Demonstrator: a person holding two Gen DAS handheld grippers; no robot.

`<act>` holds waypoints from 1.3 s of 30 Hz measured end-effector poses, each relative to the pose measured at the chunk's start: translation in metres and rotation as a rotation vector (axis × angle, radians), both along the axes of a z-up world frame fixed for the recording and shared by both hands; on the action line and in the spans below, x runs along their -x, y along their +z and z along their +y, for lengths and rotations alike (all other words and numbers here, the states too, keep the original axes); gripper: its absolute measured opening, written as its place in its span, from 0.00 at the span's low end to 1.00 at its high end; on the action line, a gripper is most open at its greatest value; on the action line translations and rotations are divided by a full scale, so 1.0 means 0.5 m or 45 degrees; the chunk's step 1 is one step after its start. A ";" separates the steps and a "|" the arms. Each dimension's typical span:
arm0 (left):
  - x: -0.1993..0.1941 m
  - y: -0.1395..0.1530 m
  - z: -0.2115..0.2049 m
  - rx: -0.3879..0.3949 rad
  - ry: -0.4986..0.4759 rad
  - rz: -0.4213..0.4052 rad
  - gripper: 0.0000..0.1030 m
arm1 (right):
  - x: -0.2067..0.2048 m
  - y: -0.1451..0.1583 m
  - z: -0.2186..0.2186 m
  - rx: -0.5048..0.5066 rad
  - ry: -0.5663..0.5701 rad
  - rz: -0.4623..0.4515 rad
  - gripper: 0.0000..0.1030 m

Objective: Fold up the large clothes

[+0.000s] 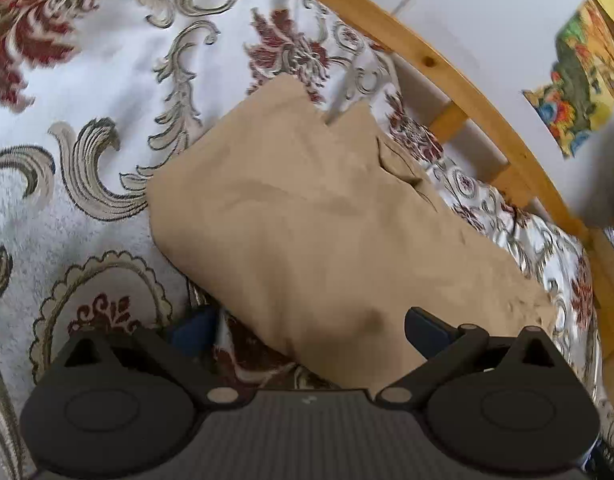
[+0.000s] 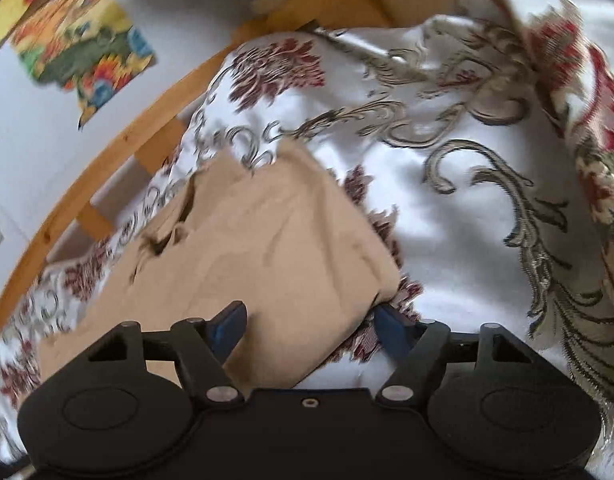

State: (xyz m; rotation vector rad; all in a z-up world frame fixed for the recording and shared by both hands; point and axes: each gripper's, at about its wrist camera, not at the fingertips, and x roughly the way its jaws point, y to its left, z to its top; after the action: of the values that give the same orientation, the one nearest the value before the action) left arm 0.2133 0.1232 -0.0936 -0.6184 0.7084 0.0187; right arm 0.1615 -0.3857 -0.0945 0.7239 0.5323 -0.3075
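A tan garment [image 1: 307, 216] lies folded into a rough rectangle on a floral bedspread [image 1: 107, 80], its far edge uneven. In the left wrist view my left gripper [image 1: 311, 330] stands open, wide, over the garment's near corner. One fingertip [image 1: 195, 326] sits at the cloth's left edge, the other [image 1: 427, 332] above the cloth. The right wrist view shows the same garment [image 2: 267, 240] from its other near corner. My right gripper [image 2: 311, 328] straddles that corner with its jaws apart. The cloth lies between its fingertips [image 2: 231, 324], and I see no pinch on it.
A curved wooden bed rail [image 1: 467, 92] runs along the far side of the bedspread [image 2: 447, 220], with a white wall behind it. A colourful picture [image 1: 579, 80] hangs there, also seen as a picture [image 2: 83, 52] at upper left. Bunched bedspread fabric [image 2: 587, 160] rises at the right.
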 end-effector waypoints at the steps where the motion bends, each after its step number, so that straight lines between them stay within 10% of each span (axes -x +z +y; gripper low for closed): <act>1: -0.005 -0.001 0.002 -0.004 0.011 -0.005 1.00 | -0.001 0.000 -0.002 0.012 -0.002 0.002 0.70; 16: -0.038 -0.002 0.009 -0.030 0.026 0.070 0.99 | -0.015 -0.002 0.002 0.064 0.042 0.010 0.78; 19: -0.029 0.008 0.013 -0.035 0.147 0.110 0.67 | -0.013 0.000 0.002 0.098 0.005 0.033 0.63; 21: -0.021 0.009 0.020 -0.021 0.217 0.110 0.33 | -0.007 -0.002 -0.005 0.114 -0.034 0.057 0.32; 25: -0.007 0.025 0.022 -0.058 0.214 0.057 0.04 | 0.009 0.007 -0.020 0.061 -0.042 0.025 0.18; 39: 0.114 0.058 0.066 -0.030 0.128 0.003 0.05 | 0.139 0.091 0.019 0.174 -0.019 0.100 0.15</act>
State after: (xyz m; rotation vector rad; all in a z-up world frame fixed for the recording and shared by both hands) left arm 0.1563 0.1562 -0.0647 -0.6310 0.6776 0.1208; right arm 0.0918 -0.3764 -0.0490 0.5855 0.5748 -0.3837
